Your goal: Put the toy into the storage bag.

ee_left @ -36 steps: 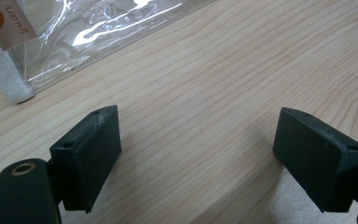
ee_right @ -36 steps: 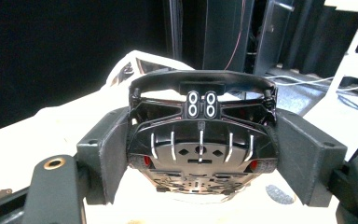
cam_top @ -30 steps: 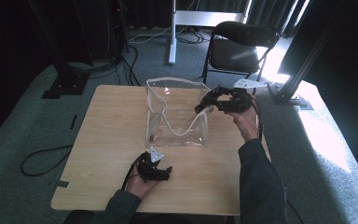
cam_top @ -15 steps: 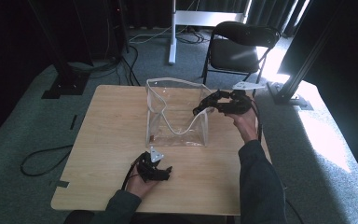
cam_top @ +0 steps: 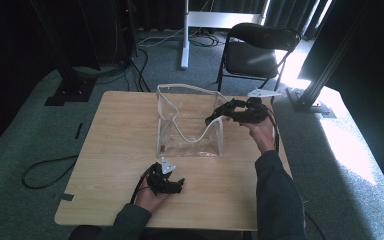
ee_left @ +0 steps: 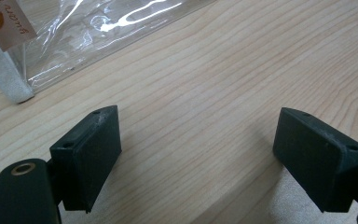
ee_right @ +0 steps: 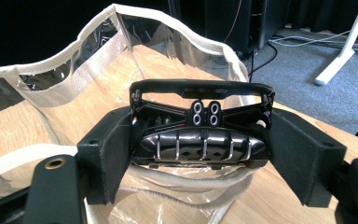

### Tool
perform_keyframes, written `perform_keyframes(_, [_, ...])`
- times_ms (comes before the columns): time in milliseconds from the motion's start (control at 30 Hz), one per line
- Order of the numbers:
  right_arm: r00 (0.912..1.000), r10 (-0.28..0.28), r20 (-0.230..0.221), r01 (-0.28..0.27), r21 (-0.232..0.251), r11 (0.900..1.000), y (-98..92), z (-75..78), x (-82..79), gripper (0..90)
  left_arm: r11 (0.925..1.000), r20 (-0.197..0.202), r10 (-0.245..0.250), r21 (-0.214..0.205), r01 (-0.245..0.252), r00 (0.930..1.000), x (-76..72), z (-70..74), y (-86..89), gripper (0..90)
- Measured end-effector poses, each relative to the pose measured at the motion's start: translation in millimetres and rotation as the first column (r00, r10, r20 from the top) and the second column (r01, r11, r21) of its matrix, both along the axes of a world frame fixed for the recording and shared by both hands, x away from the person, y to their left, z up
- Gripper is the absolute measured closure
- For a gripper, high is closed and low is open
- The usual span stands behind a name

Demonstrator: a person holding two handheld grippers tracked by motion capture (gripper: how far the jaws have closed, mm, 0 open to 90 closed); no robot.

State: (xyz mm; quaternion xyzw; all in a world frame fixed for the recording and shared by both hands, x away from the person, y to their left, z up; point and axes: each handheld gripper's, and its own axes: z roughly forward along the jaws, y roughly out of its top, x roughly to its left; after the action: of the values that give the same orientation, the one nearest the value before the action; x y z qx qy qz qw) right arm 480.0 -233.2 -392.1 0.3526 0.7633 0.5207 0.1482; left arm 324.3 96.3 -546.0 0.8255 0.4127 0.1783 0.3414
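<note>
Your right gripper (ee_right: 200, 154) is clamped on a black hair claw clip (ee_right: 200, 126), one pad on each end. Just beyond and below it stands the clear bag (ee_right: 74, 79), mouth open. Your left gripper (ee_left: 205, 154) rests low over the wooden table (ee_left: 223, 70), jaws apart on nothing; the bag's corner lies ahead.

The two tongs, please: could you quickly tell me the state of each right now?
Left tongs: open, empty, above the table.
Right tongs: shut on a black clip, over the clear bag.
</note>
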Motion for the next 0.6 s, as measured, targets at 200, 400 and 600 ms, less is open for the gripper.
perform_keyframes(200, [0.9999,-0.008,-0.012,0.008,0.011,0.9999,-2.1,-2.2,0.9,25.1,1.0,-0.001,0.0,0.001,0.0,1.0,0.0,0.0,0.0,15.2])
perform_keyframes(400, [0.9999,-0.006,-0.009,0.006,0.002,1.0,-2.4,-2.0,0.9,25.1,1.0,0.0,0.0,0.002,0.0,1.0,0.0,0.0,0.0,15.2])
perform_keyframes(600, [0.9997,-0.017,-0.016,0.016,-0.013,0.9998,-3.7,-1.5,0.6,25.5,1.0,-0.001,-0.002,0.003,0.002,1.0,0.0,0.1,0.2,15.2])
